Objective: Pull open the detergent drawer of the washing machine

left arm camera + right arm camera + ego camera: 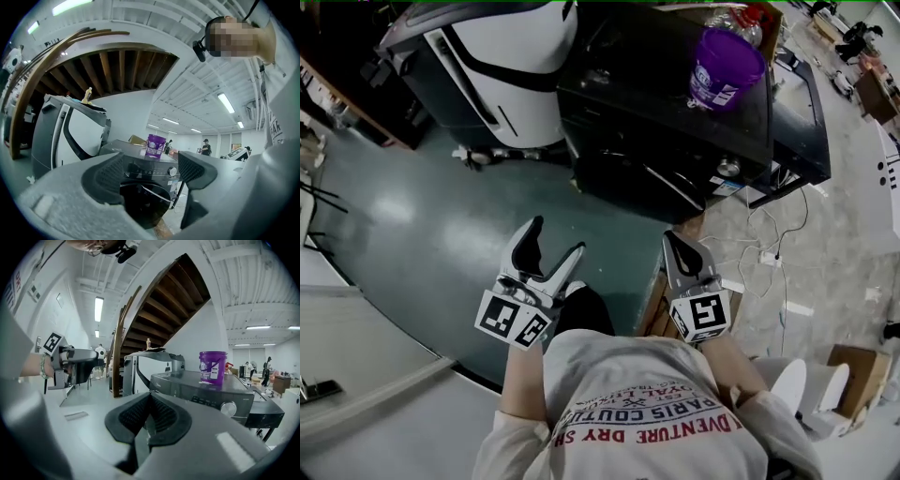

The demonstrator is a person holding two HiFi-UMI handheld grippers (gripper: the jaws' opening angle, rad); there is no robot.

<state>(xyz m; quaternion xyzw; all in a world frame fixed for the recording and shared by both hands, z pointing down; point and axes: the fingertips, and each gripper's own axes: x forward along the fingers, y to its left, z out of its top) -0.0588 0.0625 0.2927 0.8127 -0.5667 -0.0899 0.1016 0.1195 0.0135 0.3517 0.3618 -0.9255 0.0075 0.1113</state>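
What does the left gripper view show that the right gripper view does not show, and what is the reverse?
Only the left gripper view shows the dark round door of the washing machine, framed by the open jaws of the left gripper. Only the right gripper view shows the right gripper, its jaws together with nothing between them, and the left gripper from the side with its marker cube. Both show the purple bucket on the machine, the control knob and the wooden stair underside.
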